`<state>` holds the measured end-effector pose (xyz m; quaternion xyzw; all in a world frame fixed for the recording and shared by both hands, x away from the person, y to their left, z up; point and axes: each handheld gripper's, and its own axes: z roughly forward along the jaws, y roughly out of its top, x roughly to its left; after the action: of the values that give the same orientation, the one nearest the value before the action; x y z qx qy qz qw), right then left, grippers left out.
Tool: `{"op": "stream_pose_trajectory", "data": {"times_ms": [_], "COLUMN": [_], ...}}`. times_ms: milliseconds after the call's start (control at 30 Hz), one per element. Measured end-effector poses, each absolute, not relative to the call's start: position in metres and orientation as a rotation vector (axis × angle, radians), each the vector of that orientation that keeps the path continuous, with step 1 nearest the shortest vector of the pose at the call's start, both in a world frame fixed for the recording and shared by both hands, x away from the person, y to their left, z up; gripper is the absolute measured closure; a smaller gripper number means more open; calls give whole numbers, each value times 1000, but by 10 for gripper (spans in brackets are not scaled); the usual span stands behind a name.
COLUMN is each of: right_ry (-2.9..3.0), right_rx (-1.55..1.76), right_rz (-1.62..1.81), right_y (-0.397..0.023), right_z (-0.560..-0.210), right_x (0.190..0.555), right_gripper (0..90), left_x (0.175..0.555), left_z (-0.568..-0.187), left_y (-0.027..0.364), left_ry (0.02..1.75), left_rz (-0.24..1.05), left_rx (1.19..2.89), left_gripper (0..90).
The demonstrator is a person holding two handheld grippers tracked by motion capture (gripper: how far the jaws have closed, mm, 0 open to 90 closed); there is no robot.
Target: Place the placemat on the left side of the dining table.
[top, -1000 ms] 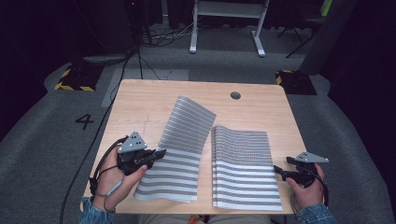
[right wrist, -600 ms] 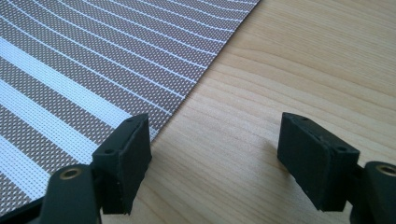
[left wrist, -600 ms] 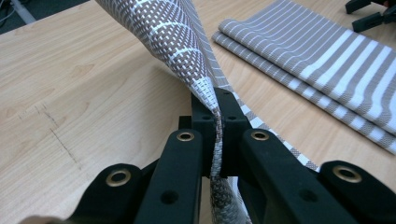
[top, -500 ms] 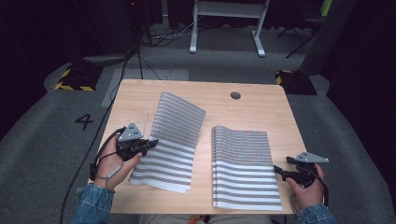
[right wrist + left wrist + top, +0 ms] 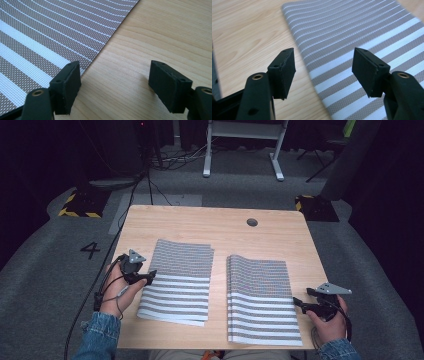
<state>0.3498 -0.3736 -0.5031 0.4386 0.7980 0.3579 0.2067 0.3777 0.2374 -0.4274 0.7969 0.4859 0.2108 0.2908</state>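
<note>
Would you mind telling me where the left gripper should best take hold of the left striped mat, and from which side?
Grip the left striped mat at its outer long edge, coming in level from the table's left side. It lies flat, so only an edge offers a bite, and the open left gripper is already there, apart from the right mat.

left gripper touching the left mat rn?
Apart. In the left gripper view the left gripper has just opened, jaws wide, pads clear of the left mat; nothing is pinched between them.
</note>
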Motion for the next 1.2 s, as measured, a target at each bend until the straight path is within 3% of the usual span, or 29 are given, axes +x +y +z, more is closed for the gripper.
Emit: {"op": "stream_pose_trajectory", "data": {"times_ms": [167,400,633,900,1133,1200], "right_ry": [2223,2223,2223,2224,2230,2232], "right_rx": [1222,1222,1222,1221,1216,1215], "right_rz": [997,996,998,1000,1006,1006], "right_y": [-374,-374,-374,-374,-374,-374], "right_z": [-503,-503,-503,-503,-503,-503], "right_x": [350,350,350,350,350,350], "right_gripper": [259,259,260,262,264,264], "left_x": [372,359,352,370,379,380], "left_z": [-419,-408,-434,-475,-495,-498], "left_y": [225,177,122,79,67,68], "left_ry": [1254,1061,923,953,1016,1035], "left_rz": [557,515,422,373,421,407], "left_rx": [2104,2071,2107,2185,2247,2198], "left_gripper": [350,350,352,340,321,315]}}
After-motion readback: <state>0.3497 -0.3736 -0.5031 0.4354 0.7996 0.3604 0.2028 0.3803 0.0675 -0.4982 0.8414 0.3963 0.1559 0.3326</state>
